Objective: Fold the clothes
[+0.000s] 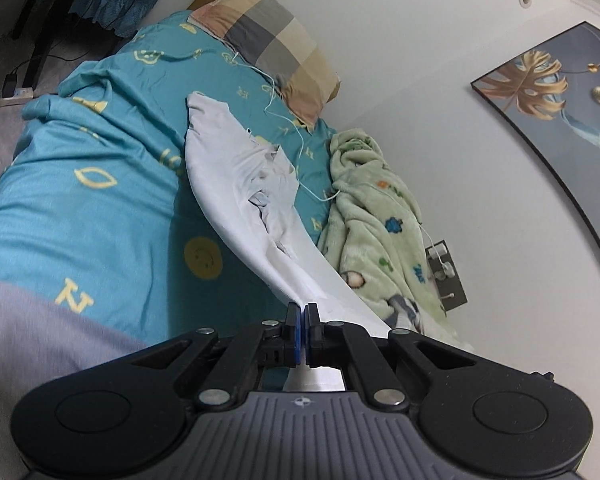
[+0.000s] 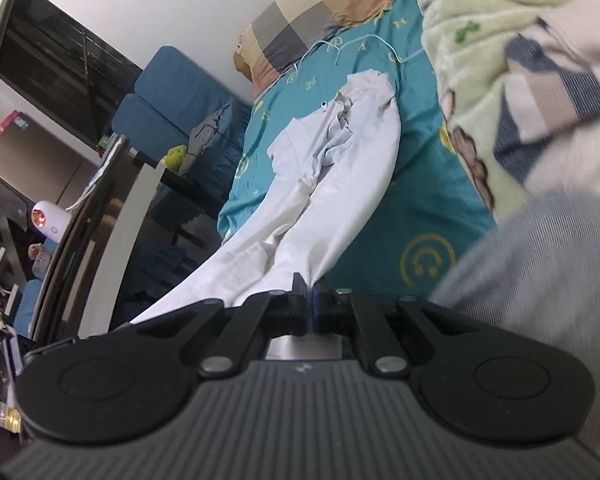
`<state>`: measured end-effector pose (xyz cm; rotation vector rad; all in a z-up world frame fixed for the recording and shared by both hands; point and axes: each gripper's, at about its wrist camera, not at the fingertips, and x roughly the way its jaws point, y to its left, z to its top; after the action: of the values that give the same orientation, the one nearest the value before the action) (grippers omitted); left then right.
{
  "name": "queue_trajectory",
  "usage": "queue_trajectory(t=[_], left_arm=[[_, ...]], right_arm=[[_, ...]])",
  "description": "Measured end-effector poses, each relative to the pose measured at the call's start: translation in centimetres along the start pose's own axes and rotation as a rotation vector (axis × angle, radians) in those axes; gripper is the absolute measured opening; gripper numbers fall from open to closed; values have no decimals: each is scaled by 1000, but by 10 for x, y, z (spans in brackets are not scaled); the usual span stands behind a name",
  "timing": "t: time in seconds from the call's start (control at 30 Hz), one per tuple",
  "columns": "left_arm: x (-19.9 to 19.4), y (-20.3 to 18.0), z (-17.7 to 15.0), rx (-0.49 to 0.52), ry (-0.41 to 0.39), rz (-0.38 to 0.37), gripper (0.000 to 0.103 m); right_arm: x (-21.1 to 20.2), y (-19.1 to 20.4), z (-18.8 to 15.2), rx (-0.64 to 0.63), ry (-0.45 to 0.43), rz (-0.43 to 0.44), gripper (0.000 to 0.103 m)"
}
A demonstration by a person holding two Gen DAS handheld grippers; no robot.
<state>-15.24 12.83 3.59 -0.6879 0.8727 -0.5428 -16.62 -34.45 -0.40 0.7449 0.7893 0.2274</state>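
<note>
A white garment [image 1: 236,168] stretches from the teal bed sheet [image 1: 100,200] up to my left gripper [image 1: 302,312], which is shut on its near edge. In the right wrist view the same white garment [image 2: 340,172] runs from the bed to my right gripper [image 2: 308,284], also shut on a pinch of the cloth. Its far end lies crumpled on the sheet. The cloth hangs taut between the bed and both grippers.
A checked pillow [image 1: 268,40] lies at the head of the bed, a white cable [image 1: 288,120] beside it. A green fleece blanket [image 1: 376,216] is bunched along the wall. A person's grey sleeve [image 2: 540,280] is at right. A dark desk [image 2: 112,208] stands beside the bed.
</note>
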Motion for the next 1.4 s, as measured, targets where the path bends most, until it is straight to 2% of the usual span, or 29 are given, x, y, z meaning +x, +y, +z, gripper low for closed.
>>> queue_trajectory(t=[0.07,0.23,0.43,0.67,0.87,1.07,1.27,1.4], left_arm=[[-2,-1,-2,3,-14,2,1],[10,-17,19,36,-45,11,2],[45,-29,70,55,-97,23,2],[117,-24,143,83,-116,79,2],[192,8,192,91,-93,137,2],[277,59,227,108,-34,196,2],[352,114,237,105,34,240,2],[379,139,233,101,75,260,3]], right_arm=[[0,-4,0,17,0,7,6],[8,4,31,9,-41,16,6],[38,12,81,-1,-81,19,6],[95,10,141,-5,-100,-6,6],[166,-6,177,-23,-74,-70,6],[248,-36,205,-40,-13,-162,6],[319,-72,216,-54,68,-260,6],[345,-91,211,-43,103,-282,6]])
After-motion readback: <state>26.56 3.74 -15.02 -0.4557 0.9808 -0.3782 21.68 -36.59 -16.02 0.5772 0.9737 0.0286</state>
